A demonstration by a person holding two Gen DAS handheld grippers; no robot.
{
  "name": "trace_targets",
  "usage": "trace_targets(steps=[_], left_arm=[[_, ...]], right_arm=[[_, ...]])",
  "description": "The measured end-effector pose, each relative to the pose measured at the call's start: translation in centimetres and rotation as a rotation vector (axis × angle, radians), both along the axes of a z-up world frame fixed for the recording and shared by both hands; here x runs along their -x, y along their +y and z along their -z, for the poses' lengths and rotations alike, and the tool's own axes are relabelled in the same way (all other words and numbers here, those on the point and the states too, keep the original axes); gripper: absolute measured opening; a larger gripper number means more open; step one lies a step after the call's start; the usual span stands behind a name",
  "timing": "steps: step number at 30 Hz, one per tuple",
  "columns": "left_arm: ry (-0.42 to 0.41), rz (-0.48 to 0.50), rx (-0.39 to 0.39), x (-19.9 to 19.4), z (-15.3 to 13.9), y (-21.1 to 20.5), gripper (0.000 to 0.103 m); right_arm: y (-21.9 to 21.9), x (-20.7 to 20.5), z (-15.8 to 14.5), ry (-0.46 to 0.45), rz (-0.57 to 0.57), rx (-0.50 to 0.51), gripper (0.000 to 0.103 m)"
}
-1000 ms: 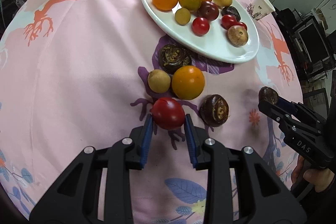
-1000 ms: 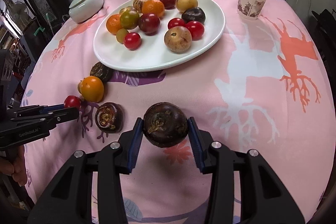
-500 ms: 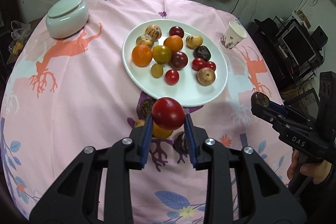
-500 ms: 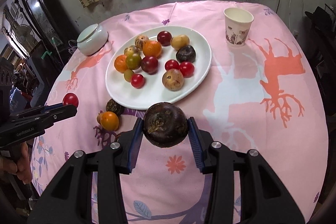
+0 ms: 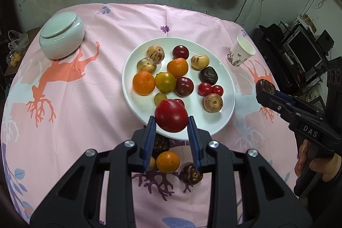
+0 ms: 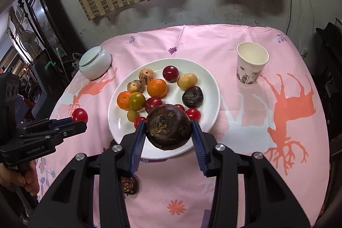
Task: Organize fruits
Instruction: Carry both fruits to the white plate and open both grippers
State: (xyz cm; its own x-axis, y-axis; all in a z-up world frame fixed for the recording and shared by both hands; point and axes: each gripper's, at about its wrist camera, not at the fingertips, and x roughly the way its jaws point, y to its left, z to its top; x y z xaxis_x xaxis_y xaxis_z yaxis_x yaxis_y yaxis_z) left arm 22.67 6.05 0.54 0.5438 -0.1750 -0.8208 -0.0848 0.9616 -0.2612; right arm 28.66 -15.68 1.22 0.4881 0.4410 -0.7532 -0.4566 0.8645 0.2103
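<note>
Left gripper (image 5: 171,127) is pinching a tomato (image 5: 171,115) between its blue pads, held above the plate's (image 5: 229,87) near rim at frame centre. Right gripper (image 6: 168,131) is clamping a dark fruit (image 6: 168,127) the same way, also over the near rim. Both loads are sitting just short of the plate, which is lying straight ahead along each gripper's fingers. Free plate area looks to be lower right in the left view, past the brown fruit (image 5: 213,102). Left one seems marginally closer in. An orange (image 5: 167,162) and another dark fruit (image 5: 190,174) are waiting on the bench (image 5: 85,99) below the left gripper.
</note>
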Motion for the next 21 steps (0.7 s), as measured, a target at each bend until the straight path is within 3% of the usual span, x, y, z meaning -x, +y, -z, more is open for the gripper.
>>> trace_targets(steps=[21], left_arm=[[0.095, -0.021, 0.012, -5.5, 6.2, 1.0, 0.03]], right_arm=[[3.8, -5.8, 4.9, 0.081, -0.007, -0.024, 0.044]])
